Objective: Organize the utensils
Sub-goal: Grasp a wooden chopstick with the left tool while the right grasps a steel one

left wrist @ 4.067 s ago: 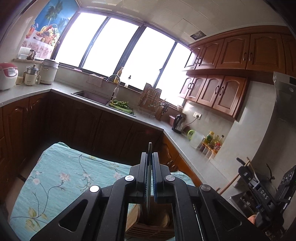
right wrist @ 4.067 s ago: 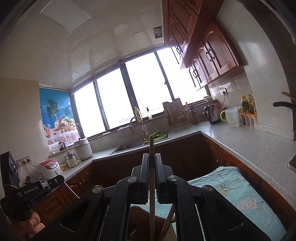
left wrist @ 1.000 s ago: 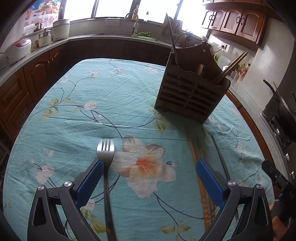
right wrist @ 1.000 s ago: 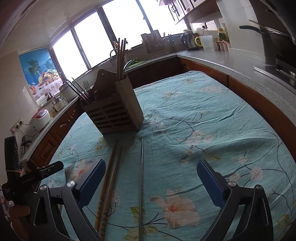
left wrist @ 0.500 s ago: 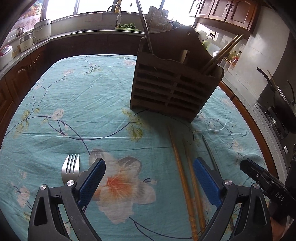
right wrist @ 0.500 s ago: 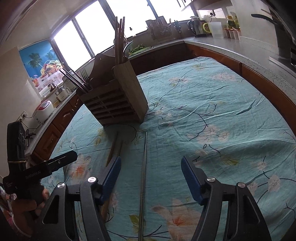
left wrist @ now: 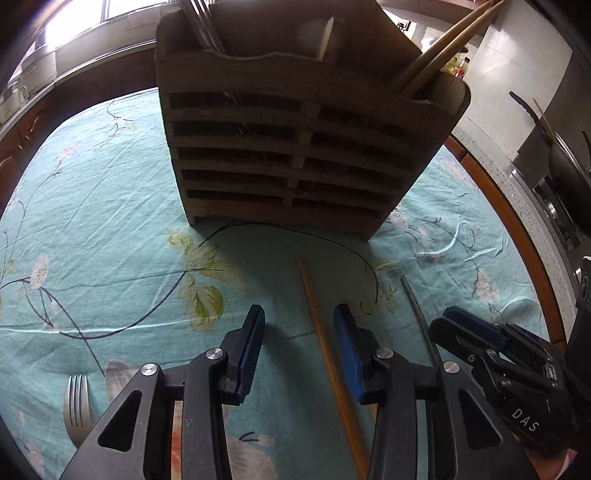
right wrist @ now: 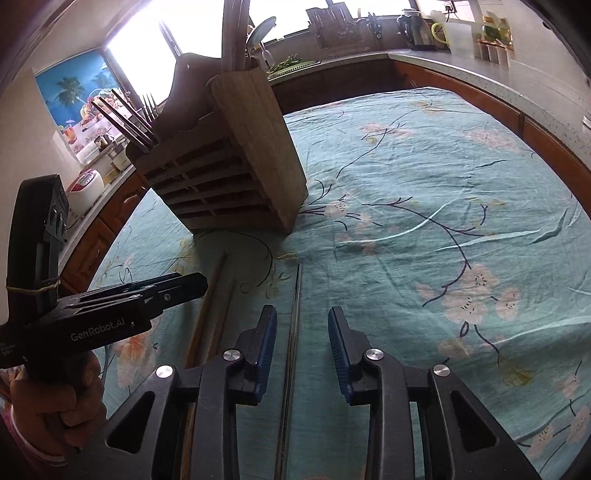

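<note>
A slatted wooden utensil holder (left wrist: 295, 155) (right wrist: 229, 170) stands on the teal floral tablecloth (left wrist: 110, 221), with forks and chopsticks in it. My left gripper (left wrist: 299, 328) is open low over the cloth, its fingers astride a wooden chopstick (left wrist: 325, 343). A second wooden chopstick lies beside the first (right wrist: 221, 314). My right gripper (right wrist: 302, 330) is open, its fingers astride a thin metal chopstick (right wrist: 293, 332), which also shows in the left wrist view (left wrist: 417, 314). A fork (left wrist: 75, 402) lies at the lower left.
The right gripper (left wrist: 495, 354) shows in the left wrist view, close to the right of the left one. A wok (left wrist: 561, 155) sits on the stove to the right. Counters with a kettle (right wrist: 415, 27) and a rice cooker (right wrist: 86, 186) ring the table.
Both grippers have moved forward and down toward the holder and narrowed from wide open. The left now straddles a wooden chopstick and the right the metal one.
</note>
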`<act>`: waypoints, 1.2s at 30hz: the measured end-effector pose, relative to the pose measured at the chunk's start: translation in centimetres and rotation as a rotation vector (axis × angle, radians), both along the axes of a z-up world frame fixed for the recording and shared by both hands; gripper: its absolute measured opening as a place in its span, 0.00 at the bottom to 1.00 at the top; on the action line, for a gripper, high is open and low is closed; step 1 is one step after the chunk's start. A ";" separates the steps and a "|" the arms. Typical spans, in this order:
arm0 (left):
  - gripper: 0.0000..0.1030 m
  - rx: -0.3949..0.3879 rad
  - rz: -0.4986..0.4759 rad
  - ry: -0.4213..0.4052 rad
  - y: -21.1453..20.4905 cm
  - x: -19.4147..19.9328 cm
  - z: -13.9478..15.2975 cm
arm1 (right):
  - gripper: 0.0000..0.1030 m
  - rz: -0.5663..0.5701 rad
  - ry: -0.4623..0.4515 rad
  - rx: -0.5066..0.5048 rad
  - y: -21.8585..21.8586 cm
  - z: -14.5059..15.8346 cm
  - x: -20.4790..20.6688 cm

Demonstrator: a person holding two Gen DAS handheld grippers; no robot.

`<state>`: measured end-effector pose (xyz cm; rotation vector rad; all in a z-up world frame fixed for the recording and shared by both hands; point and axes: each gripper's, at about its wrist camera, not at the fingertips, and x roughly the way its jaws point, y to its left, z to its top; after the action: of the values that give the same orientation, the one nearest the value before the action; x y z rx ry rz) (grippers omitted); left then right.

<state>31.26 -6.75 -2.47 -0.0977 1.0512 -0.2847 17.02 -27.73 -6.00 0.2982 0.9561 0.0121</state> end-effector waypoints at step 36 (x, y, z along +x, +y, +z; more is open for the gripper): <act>0.04 0.046 -0.122 -0.091 -0.1 -3.4 0.2 | 0.04 0.059 0.038 -0.116 1.7 0.6 0.6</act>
<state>27.83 -6.89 -2.29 0.0209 0.9747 -0.3723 17.63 -26.05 -5.38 0.1634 0.9985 0.0044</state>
